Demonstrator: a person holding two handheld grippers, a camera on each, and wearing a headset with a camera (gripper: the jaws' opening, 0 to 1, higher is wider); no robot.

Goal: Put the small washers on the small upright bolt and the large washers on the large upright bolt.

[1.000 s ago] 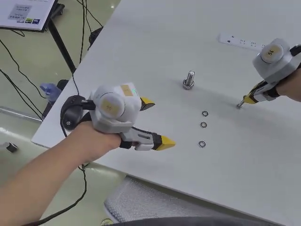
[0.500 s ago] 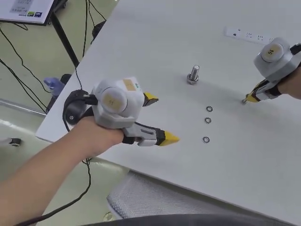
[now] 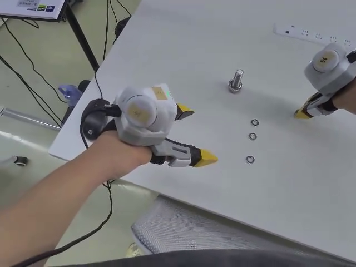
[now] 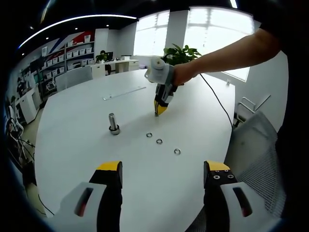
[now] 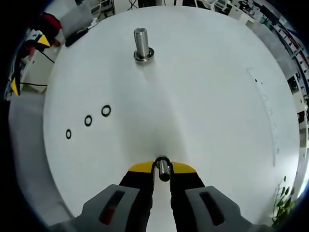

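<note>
While pinching the small bolt (image 5: 163, 170) end-down on the table (image 5: 217, 96), probably to stand it as a post, presses right gripper (image 5: 162, 166) jaws tight on its shank. Holds left gripper (image 4: 163, 169) spread and empty by the table edge, likely waiting. Leaves three washers (image 3: 252, 136) flat in a row near the large bolt (image 3: 236, 81), well apart from both pairs of jaws.
</note>
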